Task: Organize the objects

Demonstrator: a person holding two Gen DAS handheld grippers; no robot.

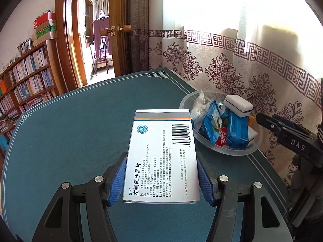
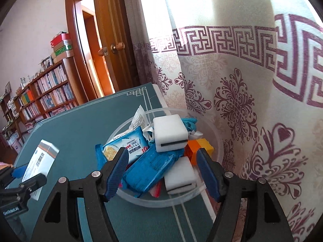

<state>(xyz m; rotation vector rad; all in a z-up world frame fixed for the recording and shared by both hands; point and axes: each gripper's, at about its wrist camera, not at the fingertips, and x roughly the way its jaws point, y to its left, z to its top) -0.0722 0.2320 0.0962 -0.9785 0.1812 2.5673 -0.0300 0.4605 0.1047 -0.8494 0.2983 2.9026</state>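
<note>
My left gripper [image 1: 161, 179] is shut on a white medicine box [image 1: 161, 153] with a barcode, held above the green table mat [image 1: 70, 131]. The box also shows in the right wrist view [image 2: 41, 161], at the far left. A clear plastic bowl [image 1: 232, 151] at the table's right edge holds blue snack packets [image 2: 149, 167], white sponges [image 2: 170, 133], orange and yellow blocks [image 2: 198, 147] and a red wrapper. My right gripper [image 2: 162, 173] is open and empty, just above the bowl's [image 2: 214, 141] near side. It shows at the right of the left wrist view [image 1: 262, 119].
A patterned curtain [image 2: 242, 100] hangs right behind the bowl along the table's right edge. An open wooden door [image 1: 64, 40] and bookshelves [image 1: 26, 80] stand beyond the table's far side.
</note>
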